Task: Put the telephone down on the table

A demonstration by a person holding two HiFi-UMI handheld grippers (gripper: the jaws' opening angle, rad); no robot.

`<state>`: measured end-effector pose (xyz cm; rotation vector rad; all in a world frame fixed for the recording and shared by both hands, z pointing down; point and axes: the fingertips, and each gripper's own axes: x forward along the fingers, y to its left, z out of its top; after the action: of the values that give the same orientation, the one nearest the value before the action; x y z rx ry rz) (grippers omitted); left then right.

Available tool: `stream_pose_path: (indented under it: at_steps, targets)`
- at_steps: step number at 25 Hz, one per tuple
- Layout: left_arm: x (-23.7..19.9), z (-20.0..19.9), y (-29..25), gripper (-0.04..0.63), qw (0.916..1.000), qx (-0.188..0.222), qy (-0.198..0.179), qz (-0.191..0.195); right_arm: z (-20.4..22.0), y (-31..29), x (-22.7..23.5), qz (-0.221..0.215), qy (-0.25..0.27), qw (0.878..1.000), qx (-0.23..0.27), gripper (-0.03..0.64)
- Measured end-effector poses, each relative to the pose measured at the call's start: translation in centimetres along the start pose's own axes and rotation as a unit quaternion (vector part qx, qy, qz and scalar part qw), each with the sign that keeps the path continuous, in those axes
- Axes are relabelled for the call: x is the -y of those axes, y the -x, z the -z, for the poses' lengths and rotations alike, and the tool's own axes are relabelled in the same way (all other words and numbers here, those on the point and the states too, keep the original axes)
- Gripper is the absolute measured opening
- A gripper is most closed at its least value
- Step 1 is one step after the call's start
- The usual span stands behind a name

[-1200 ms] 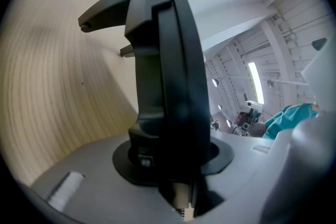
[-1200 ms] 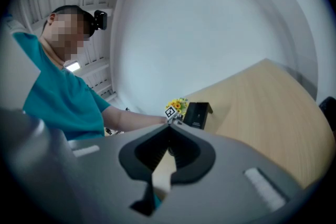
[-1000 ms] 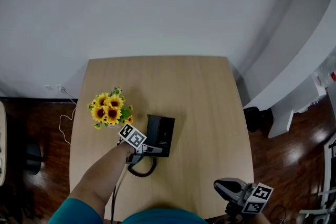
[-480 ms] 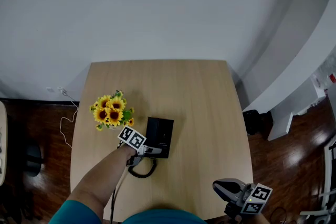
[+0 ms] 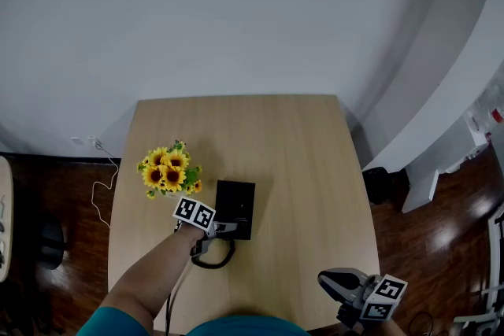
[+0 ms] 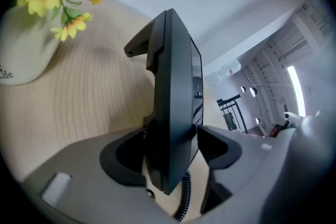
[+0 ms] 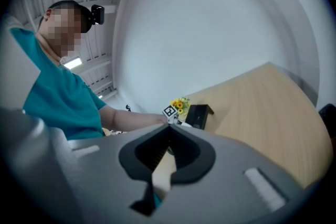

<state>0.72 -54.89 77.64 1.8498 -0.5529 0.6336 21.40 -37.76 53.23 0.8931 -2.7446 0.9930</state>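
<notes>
The dark wooden floor (image 5: 55,185) shows off the table's left edge. The table (image 5: 299,161) itself is pale, light-grained wood, squarish with rounded corners, and its far edge stands close to a plain white wall (image 5: 236,12). Off the table's right side a white curved counter (image 5: 449,106) sweeps away, with more of the dark floor below it.

On the table's left part stands a bunch of sunflowers (image 5: 168,169) in a white vase (image 6: 21,55). Just right of them, left of the table's middle and toward its near edge, sits the telephone (image 5: 235,208). It is a black, rectangular desk set with a matt body and a glossy strip on its upper face. In the left gripper view a bracket juts from the side that faces the table top. A black coiled cord (image 5: 216,260) curls from its near end across the table toward the person.

The left gripper (image 5: 224,228) reaches in from the table's near-left side to the telephone's near end. Its jaws have just been opening and now stand wide. The telephone's edge is between them, and a sliver of space shows at the right pad (image 6: 210,139). The right gripper (image 5: 324,279) hangs over the table's near-right corner, well apart from the telephone. Its jaw tips are together with nothing between them.
</notes>
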Motion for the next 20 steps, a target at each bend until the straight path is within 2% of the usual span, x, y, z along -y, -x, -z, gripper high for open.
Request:
stream_pose_path:
  at_steps: [6, 12, 17, 20]
  targets:
    - [-1.0, 0.2, 1.0, 0.33, 0.9992, 0.001, 0.031, -0.025, -0.1, 0.3, 0.0, 0.002, 0.01, 1.0, -0.002, 0.002]
    - [-3.0, 1.4, 3.4, 0.341, 0.996, -0.014, 0.019, -0.086, -0.2, 0.6, 0.0, 0.003, 0.011, 1.0, 0.002, 0.002]
    - [-1.8, 2.6, 6.9, 0.331, 0.9965, 0.034, 0.018, -0.075, -0.6, 0.6, -0.5, -0.016, 0.014, 1.0, 0.01, 0.002]
    - [0.8, 3.9, 10.3, 0.279, 0.9942, 0.098, 0.002, -0.044, -1.2, 0.6, -0.6, -0.032, 0.019, 0.999, 0.018, 0.002]
